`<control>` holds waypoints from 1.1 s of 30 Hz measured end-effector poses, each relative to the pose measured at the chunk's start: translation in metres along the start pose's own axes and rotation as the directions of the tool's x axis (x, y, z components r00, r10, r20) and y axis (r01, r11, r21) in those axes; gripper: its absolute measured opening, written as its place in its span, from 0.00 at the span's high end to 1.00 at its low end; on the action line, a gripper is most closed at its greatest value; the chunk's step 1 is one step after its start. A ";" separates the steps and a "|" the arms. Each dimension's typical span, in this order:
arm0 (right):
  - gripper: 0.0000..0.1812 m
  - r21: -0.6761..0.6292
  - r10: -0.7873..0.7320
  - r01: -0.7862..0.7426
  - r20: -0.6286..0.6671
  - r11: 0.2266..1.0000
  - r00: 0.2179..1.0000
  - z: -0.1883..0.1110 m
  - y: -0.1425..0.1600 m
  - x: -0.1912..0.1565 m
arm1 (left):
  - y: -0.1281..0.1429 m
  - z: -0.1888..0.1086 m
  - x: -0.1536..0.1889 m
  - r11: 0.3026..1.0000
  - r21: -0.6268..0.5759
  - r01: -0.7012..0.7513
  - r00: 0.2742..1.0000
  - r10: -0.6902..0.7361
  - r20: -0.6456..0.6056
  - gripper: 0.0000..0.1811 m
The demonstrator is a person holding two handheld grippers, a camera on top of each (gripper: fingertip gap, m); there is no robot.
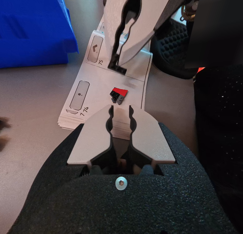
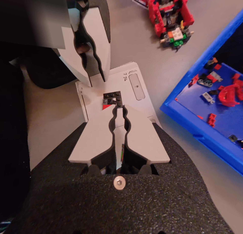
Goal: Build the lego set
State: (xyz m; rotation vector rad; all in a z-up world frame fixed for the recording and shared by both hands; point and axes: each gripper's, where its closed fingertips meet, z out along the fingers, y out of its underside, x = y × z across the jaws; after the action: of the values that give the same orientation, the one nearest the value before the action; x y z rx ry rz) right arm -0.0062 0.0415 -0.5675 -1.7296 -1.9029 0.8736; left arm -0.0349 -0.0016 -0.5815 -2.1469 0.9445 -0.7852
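Left wrist view: set close above the instruction booklet (image 1: pixel 111 85), aimed forward and down along the left gripper (image 1: pixel 121 106).
Right wrist view: aimed from the opposite side (the page is seen reversed) along the right gripper (image 2: pixel 119 106).
Shared: the booklet, the small red-and-black assembly (image 1: pixel 118 95), the blue bin (image 2: pixel 205 96).

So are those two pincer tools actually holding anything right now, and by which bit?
The right gripper pinches a black L-shaped studded lego plate by the end of one arm. The left gripper is open, holding nothing.
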 end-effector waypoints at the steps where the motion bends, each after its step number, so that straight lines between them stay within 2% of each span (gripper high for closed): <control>1: 0.95 -0.024 0.017 -0.017 -0.016 1.000 1.000 0.005 0.002 0.000 | -0.001 0.000 -0.001 1.000 0.005 -0.003 1.000 0.003 0.003 0.89; 4: 0.96 -0.114 0.033 -0.041 -0.076 0.993 0.997 0.018 0.011 0.002 | -0.003 -0.001 -0.008 1.000 0.016 -0.017 0.999 0.016 0.038 0.93; 7: 0.95 -0.108 0.052 -0.059 -0.073 0.992 0.996 0.020 0.010 0.001 | -0.004 -0.003 -0.012 0.999 0.014 -0.030 0.997 0.029 0.068 0.95; 9: 0.95 -0.073 0.079 -0.085 -0.088 0.994 0.993 0.007 0.007 0.009 | -0.006 -0.004 -0.013 0.999 0.031 -0.037 0.996 0.035 0.076 0.95; 13: 0.95 0.048 0.146 -0.140 -0.148 0.989 0.978 -0.039 -0.005 0.028 | -0.010 -0.005 -0.012 0.997 0.066 -0.033 0.997 0.029 0.070 0.95; 17: 0.95 0.062 0.145 -0.134 -0.219 0.989 0.965 -0.062 -0.003 0.035 | -0.011 -0.003 -0.009 0.997 0.069 -0.042 0.997 0.037 0.064 0.96; 33: 0.95 0.055 0.165 -0.157 -0.171 0.986 0.971 -0.045 0.003 0.025 | -0.007 0.000 -0.009 0.997 0.059 -0.059 0.996 0.055 0.063 0.96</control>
State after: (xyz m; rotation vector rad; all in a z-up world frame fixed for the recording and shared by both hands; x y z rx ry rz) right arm 0.0229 0.0742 -0.5398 -1.8899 -1.6391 0.7831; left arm -0.0372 0.0096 -0.5784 -2.0709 0.9345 -0.7067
